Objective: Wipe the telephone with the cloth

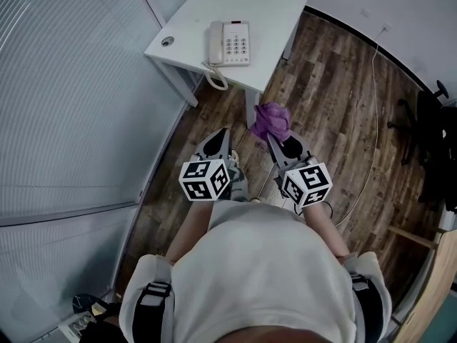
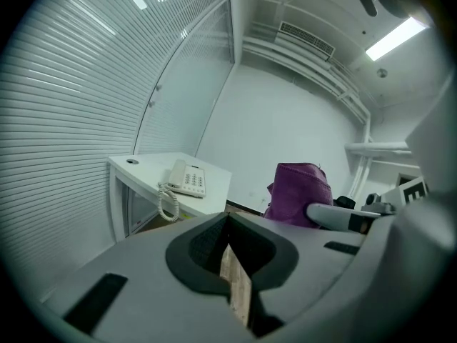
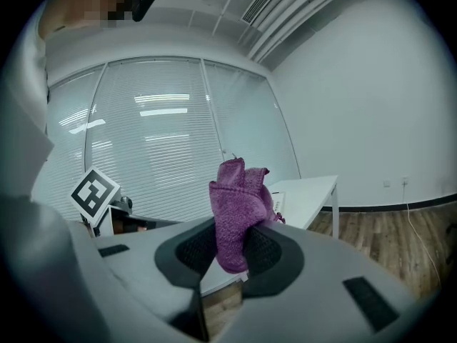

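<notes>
**Telephone**: white, corded, handset on its cradle. It is set on the white desk near the front edge, and its coiled cord is hung over that edge.

**Cloth**: purple, bunched. It is pinched between the jaws of the right gripper, with its upper folds left standing clear above them.

**Left gripper**: jaws pressed together, nothing held between them.

**Position:** both grippers are held over the wooden floor, well apart from the desk.

**Step, as judged:** approach. The cloth is already taken up and no wiping is yet begun.

**Next move, as judged:** the cloth is to be brought to the desk and laid on the telephone's casing. The empty gripper may be needed to steady the set against sliding.

**Writing:** none can be read. A keypad is seen, but its digits are too small, and no brand is made out. Only square black-and-white markers are borne by the cubes.
</notes>
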Tool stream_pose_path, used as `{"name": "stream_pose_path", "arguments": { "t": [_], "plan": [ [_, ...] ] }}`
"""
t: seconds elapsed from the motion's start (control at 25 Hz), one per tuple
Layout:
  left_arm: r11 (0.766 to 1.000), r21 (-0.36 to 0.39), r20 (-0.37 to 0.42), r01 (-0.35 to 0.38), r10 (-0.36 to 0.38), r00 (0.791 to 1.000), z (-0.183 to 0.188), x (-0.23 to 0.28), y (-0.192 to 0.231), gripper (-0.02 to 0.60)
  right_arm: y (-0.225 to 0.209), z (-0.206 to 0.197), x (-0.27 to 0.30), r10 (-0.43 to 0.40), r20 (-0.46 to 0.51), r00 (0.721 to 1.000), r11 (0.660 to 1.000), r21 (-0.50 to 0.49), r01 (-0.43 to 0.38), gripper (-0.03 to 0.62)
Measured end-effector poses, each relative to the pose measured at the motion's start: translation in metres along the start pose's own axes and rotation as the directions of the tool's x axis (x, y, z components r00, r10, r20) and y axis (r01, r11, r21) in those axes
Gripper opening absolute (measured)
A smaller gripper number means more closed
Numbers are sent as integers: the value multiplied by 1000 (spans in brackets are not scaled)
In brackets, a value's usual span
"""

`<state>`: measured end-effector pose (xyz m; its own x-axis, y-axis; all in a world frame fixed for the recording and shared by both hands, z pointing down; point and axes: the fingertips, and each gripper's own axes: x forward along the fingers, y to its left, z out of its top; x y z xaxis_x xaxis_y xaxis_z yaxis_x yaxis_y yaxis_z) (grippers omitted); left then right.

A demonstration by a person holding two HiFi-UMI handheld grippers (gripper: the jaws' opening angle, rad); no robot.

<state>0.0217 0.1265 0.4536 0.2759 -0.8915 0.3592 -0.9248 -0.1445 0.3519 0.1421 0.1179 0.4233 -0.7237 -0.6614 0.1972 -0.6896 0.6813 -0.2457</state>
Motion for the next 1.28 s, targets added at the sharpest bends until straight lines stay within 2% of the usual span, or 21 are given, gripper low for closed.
{"name": "stream_pose_path", "arguments": {
  "t": [0.44,0.88,1.28],
  "plan": [
    [1000,-21,-6,9,-9,1000,42,59,47,21,-29,31,80,-14,-7,1000,1000,-25,14,94],
    [999,-33,-11,14,-15,1000,91,101,98,21,-32,62,154,-5,-16,1000,999,-37,4,94],
    [999,-38,-33,36,-37,999,118,142,146,21,-42,82,222,-22,-4,1000,999,-44,22,94]
  ]
}}
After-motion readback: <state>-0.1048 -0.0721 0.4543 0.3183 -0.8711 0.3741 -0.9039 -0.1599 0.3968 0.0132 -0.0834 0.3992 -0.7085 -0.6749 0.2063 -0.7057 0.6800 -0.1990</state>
